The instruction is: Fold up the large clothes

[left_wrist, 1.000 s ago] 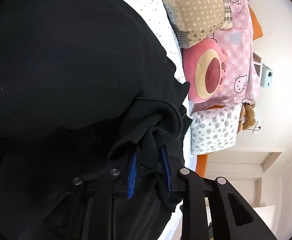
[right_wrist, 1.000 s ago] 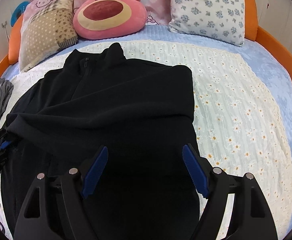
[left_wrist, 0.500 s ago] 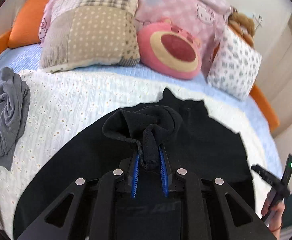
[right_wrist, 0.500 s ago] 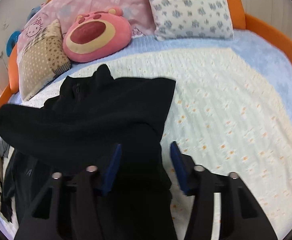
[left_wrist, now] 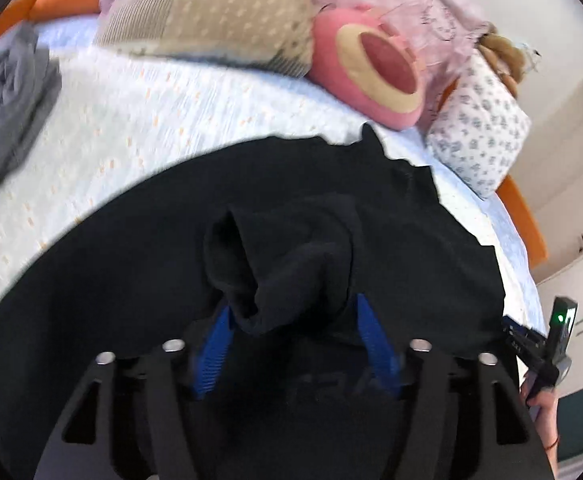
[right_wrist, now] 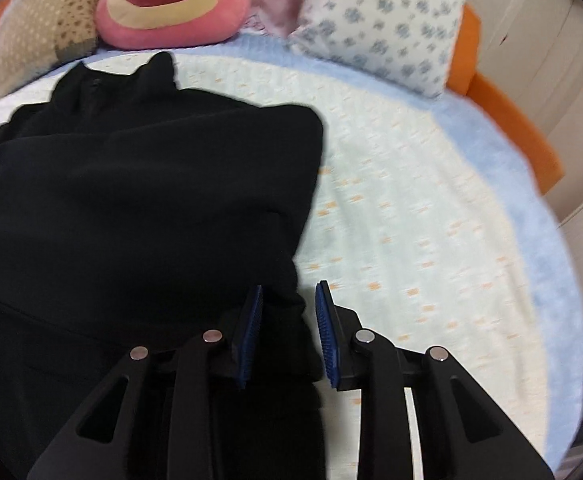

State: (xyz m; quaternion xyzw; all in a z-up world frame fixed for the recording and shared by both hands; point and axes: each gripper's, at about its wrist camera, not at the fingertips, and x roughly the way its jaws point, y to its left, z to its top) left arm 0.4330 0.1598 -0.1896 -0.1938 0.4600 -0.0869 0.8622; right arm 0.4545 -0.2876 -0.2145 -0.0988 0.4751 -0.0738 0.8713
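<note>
The black jacket (right_wrist: 139,200) is lying on the bed (right_wrist: 431,208) (collar toward the pillows), its cuff (left_wrist: 283,276) sitting between the left claw's (left_wrist: 291,336) parted fingers while the right claw (right_wrist: 289,324) is narrowing around its edge.

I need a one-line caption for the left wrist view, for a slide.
Left gripper, jaws apart, around a bunched sleeve cuff of a black jacket on a bed.

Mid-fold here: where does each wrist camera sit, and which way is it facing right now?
Left wrist: on the left gripper, facing the pillows across the black jacket; its fingers and the person's right hand show.
Right wrist: on the right gripper, facing the headboard over the jacket's right edge; only its fingers show.
Shared: jacket, pink plush cushion, floral pillow.
</note>
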